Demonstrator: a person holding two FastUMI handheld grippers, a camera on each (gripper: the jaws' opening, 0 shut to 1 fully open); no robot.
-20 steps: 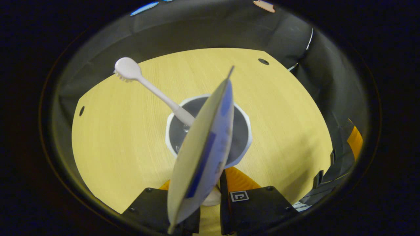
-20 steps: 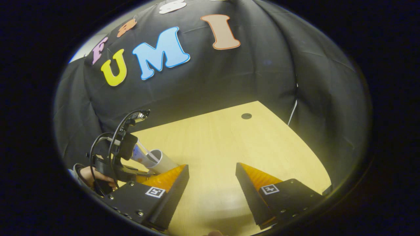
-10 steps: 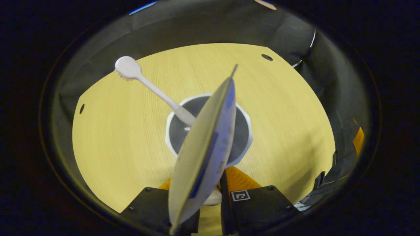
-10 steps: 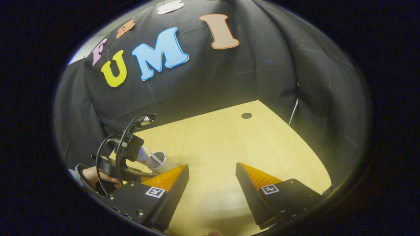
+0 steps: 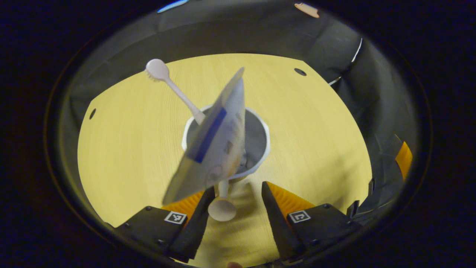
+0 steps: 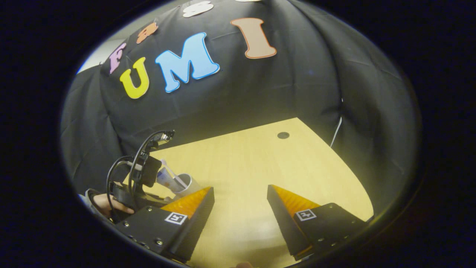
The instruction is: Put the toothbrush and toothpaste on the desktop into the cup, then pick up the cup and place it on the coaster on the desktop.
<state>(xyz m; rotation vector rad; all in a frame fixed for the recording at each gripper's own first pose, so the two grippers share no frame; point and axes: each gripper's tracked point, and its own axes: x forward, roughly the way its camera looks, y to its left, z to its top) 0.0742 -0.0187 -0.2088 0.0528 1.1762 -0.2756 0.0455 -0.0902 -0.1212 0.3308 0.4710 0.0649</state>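
Both items were in: the slim white plastic toothbrush [image 5: 174,91] leaned handle-down in the white round cup [image 5: 260,149], bristle head up and out past the rim, and the flat white toothpaste tube with a blue stripe [image 5: 212,145] stood tilted in the same cup, crimped end up. What looked like the tube's white cap showed low, between my left claw's fingers, though I couldn't say whether it was outside the cup. My left claw [image 5: 234,193] was released, fingers spread apart with nothing pinched, hovering just above the cup. My right claw [image 6: 240,203] was also released, empty, over bare light wood-grain worktop [image 6: 267,163] and well apart from the cup. I judged step one done; what's left was gripping the cup and moving it to the coaster, which I couldn't spot. The cup looked smooth, rigid, thin-walled; the tube soft and glossy; the worktop matte laminate with small dark holes.
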